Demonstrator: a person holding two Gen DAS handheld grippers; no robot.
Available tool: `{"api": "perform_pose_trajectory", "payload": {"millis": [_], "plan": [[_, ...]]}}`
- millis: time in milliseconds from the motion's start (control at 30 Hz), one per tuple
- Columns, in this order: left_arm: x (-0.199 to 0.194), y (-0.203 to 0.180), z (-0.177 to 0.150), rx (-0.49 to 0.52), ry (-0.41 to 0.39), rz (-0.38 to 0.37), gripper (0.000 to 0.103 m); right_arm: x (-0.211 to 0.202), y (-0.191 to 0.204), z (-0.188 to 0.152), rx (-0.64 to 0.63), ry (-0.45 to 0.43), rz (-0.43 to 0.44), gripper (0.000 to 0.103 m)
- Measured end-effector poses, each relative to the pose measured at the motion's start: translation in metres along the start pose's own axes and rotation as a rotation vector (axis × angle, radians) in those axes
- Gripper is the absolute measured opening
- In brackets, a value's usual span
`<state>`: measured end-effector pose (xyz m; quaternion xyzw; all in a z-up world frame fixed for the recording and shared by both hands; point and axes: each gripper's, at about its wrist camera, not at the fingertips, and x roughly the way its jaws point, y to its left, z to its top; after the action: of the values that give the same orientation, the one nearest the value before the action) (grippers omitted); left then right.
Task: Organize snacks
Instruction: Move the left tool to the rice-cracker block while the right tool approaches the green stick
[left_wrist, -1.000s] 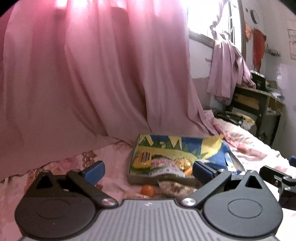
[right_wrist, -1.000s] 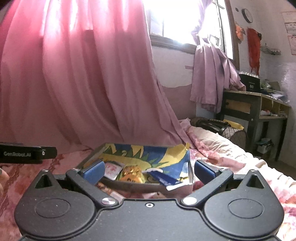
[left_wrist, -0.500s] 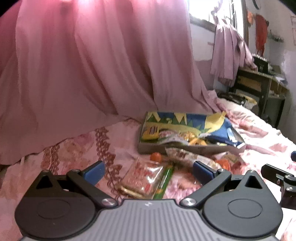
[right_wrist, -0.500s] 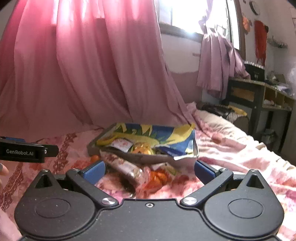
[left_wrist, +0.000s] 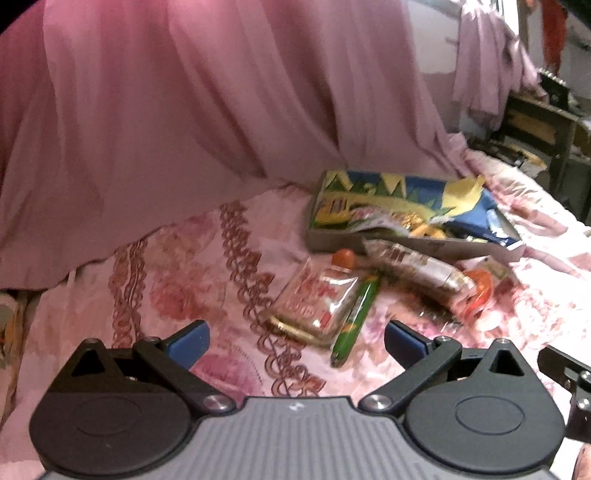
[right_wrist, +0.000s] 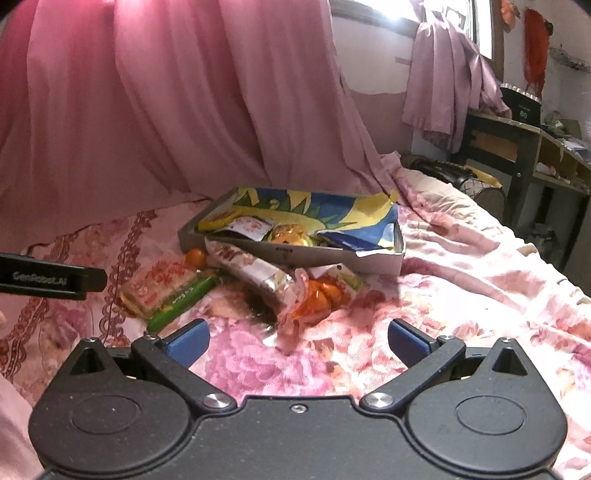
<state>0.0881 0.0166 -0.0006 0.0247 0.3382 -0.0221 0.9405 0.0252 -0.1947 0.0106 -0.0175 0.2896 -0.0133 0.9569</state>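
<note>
A shallow box (left_wrist: 332, 244) (right_wrist: 373, 260) lined with blue and yellow paper lies on the pink floral bed and holds several snack packets. In front of it lie loose snacks: a clear cracker packet (left_wrist: 317, 299) (right_wrist: 159, 286), a green stick packet (left_wrist: 354, 317) (right_wrist: 181, 304), a long silver packet (left_wrist: 417, 267) (right_wrist: 251, 271), an orange-filled bag (left_wrist: 478, 291) (right_wrist: 317, 299) and a small orange ball (left_wrist: 344, 257) (right_wrist: 195, 256). My left gripper (left_wrist: 295, 341) is open and empty, short of the cracker packet. My right gripper (right_wrist: 297, 339) is open and empty, short of the orange bag.
A pink curtain (right_wrist: 166, 103) hangs behind the bed. A dark desk (right_wrist: 517, 147) stands at the right, past the bed's edge. The left gripper's side (right_wrist: 51, 281) shows at the left of the right wrist view.
Both views have tilted down and pulled back from the box. The loose snacks in front of the box have come into view. Both grippers stay open.
</note>
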Motion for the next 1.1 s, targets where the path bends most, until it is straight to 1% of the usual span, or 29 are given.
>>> {"api": "perform_pose_trajectory", "payload": {"millis": [100, 300, 467, 533, 633, 667, 733, 833, 967, 1100], "plan": [[0.005, 0.001, -0.001, -0.005, 0.031, 0.011, 0.103, 0.002, 0.003, -0.001, -0.018, 0.012, 0.001, 0.102], [0.009, 0.002, -0.001, -0.008, 0.062, 0.023, 0.103, 0.006, 0.008, -0.002, -0.048, 0.041, 0.005, 0.102], [0.018, 0.007, 0.001, -0.035, 0.116, 0.042, 0.103, 0.011, 0.014, -0.004, -0.081, 0.063, 0.005, 0.102], [0.022, 0.012, 0.003, -0.061, 0.137, 0.022, 0.103, 0.012, 0.016, -0.004, -0.093, 0.068, 0.005, 0.102], [0.031, 0.026, 0.011, -0.124, 0.196, -0.047, 0.103, 0.012, 0.018, -0.005, -0.107, 0.069, 0.005, 0.102], [0.036, 0.032, 0.014, -0.153, 0.217, -0.059, 0.103, 0.012, 0.019, -0.006, -0.109, 0.069, 0.006, 0.102], [0.044, 0.043, 0.020, -0.199, 0.244, -0.063, 0.103, 0.013, 0.019, -0.006, -0.115, 0.070, 0.011, 0.102], [0.059, 0.057, 0.026, -0.229, 0.286, -0.058, 0.103, 0.015, 0.023, -0.006, -0.129, 0.076, 0.021, 0.102], [0.085, 0.065, 0.033, -0.221, 0.343, -0.070, 0.103, 0.019, 0.031, -0.008, -0.158, 0.083, 0.044, 0.102], [0.106, 0.065, 0.039, -0.190, 0.340, -0.080, 0.103, 0.029, 0.041, -0.008, -0.169, 0.096, 0.085, 0.102]]}}
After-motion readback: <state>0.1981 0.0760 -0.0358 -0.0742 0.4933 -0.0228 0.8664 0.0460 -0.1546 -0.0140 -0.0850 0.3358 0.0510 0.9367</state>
